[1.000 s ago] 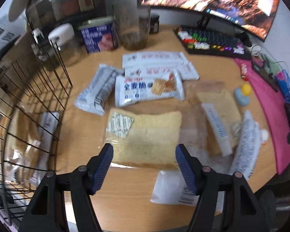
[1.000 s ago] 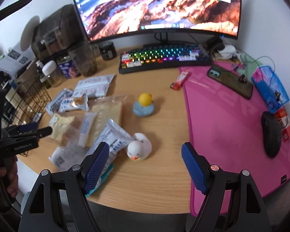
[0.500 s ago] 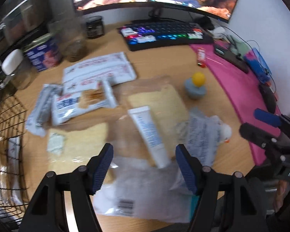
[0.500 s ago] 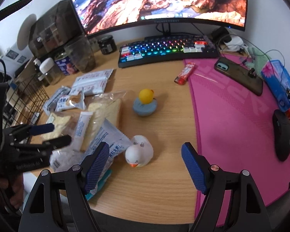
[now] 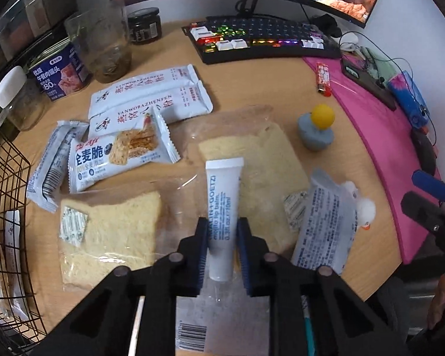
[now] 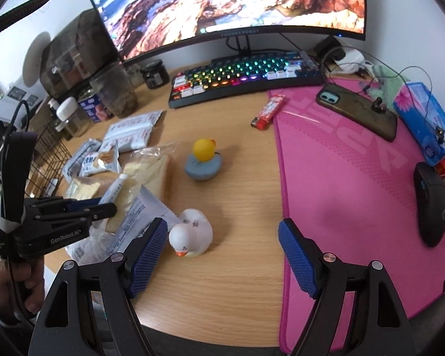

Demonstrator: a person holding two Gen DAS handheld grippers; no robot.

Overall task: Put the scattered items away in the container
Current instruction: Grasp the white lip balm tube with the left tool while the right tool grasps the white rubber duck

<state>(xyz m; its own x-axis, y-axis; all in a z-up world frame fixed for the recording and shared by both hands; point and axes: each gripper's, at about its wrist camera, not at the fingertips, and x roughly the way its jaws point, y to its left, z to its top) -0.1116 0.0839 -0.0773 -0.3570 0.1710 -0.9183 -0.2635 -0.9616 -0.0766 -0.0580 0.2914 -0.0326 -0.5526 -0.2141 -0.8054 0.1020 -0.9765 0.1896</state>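
Observation:
My left gripper [image 5: 222, 231] is shut on a white lip balm tube [image 5: 223, 204] that lies over two bagged bread slices [image 5: 109, 231]. White snack packets [image 5: 118, 154] are scattered behind them. The black wire basket [image 5: 6, 207] stands at the far left with packets inside. My right gripper [image 6: 222, 231] is open and empty above the desk, next to a white rubber duck [image 6: 191, 233]. A yellow duck on a blue base [image 6: 203, 160] sits further back. The left gripper [image 6: 103, 207] also shows in the right wrist view.
A lit keyboard [image 6: 246, 74] and monitor [image 6: 222, 3] stand at the back. A pink mat [image 6: 356, 184] holds a phone [image 6: 356, 109] and a mouse [image 6: 433, 201]. A red lighter [image 6: 268, 111], jars [image 5: 103, 47] and a tin [image 5: 59, 71] stand nearby.
My left gripper swung right from the bread to the lip balm tube and closed on it. My right gripper stayed open and shifted a little.

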